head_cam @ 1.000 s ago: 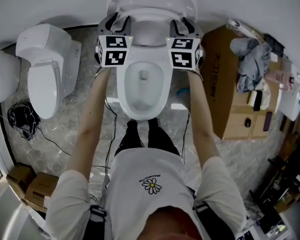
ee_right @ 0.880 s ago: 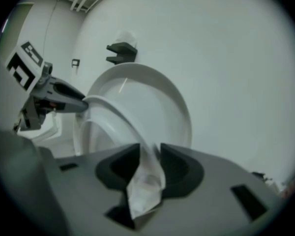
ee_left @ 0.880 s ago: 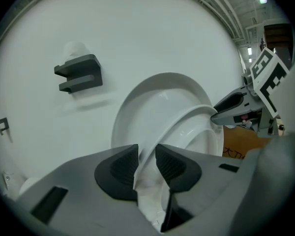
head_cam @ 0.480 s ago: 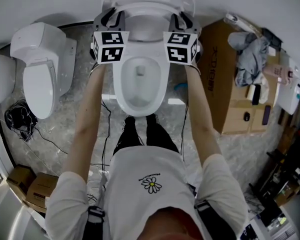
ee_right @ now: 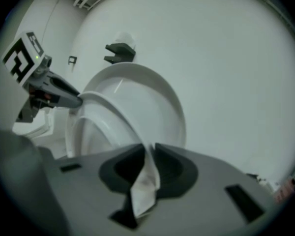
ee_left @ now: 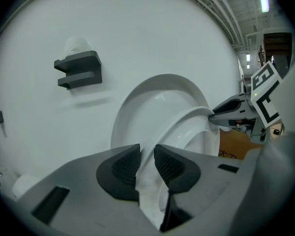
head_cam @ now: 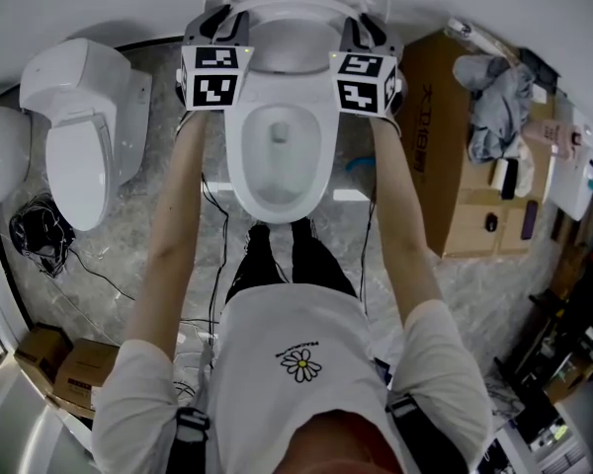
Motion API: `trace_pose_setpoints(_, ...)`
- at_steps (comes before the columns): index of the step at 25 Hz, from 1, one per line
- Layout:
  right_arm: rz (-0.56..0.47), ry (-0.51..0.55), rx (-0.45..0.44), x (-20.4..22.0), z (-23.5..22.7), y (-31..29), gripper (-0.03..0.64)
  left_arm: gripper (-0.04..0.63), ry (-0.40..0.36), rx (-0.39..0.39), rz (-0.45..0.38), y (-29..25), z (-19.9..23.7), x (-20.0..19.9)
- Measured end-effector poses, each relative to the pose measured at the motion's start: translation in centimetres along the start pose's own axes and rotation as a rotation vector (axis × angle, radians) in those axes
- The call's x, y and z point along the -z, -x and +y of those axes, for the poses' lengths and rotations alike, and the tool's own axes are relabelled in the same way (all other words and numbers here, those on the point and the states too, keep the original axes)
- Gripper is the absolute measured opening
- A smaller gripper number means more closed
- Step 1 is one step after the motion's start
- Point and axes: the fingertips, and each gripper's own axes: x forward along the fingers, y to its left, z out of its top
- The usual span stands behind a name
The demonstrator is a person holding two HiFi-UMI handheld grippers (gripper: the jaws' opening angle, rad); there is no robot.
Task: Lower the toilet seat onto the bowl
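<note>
A white wall [head_cam: 79, 8] curves above a grey marbled floor [head_cam: 150, 200]. A second toilet [head_cam: 74, 136] stands at left, near black cables [head_cam: 40, 240] and small cardboard boxes [head_cam: 64, 368]. At right, crumpled clothing [head_cam: 494, 102] lies on a large cardboard box [head_cam: 455, 186]. A dark bracket [ee_left: 79, 69] is mounted on the wall.

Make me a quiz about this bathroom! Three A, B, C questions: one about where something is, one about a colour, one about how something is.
1. Where is the cardboard box? A. Right of the toilet bowl. B. Left of it. C. On top of it.
2. What colour is the middle of the flower on the shirt? A. Red. B. Yellow. C. Blue.
3. How is the toilet seat? A. Flat on the bowl. B. Lifted off the bowl. C. Lying on the floor.
1 A: it stands at the person's right. 2 B: yellow inside white petals. 3 B: the left gripper and right gripper hold its edge, the right one's jaws closing.
</note>
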Motion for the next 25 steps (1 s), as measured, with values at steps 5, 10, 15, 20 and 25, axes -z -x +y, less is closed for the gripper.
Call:
trace_pose_setpoints(5, 0.016, 0.011, 0.008, 0.3, 0.1, 0.4, 0.081, 0.106, 0.007, 0.013, 0.015, 0.2, -0.3, 0.6)
trace_pose_setpoints(10, 0.016, 0.013, 0.014, 0.5, 0.5, 1.4, 0.08, 0.106, -0.004, 0.031, 0.011, 1.2, -0.5, 0.9)
trace_pose_setpoints(15, 0.017, 0.017, 0.02, 0.9, 0.9, 3.2, 0.081, 0.106, -0.03, 0.059, 0.003, 3.0, -1.2, 1.2)
trace_pose_setpoints(20, 0.02, -0.013, 0.007, 2.0, 1.6, 5.3, 0.084, 0.107, -0.057, 0.093, 0.006, 5.1, -2.3, 2.0)
trace_pose_setpoints(25, 0.034, 0.018, 0.041, 3.0, 2.6, 7.4, 0.083, 0.109, -0.089, 0.136, -0.025, 7.1, -3.2, 2.9)
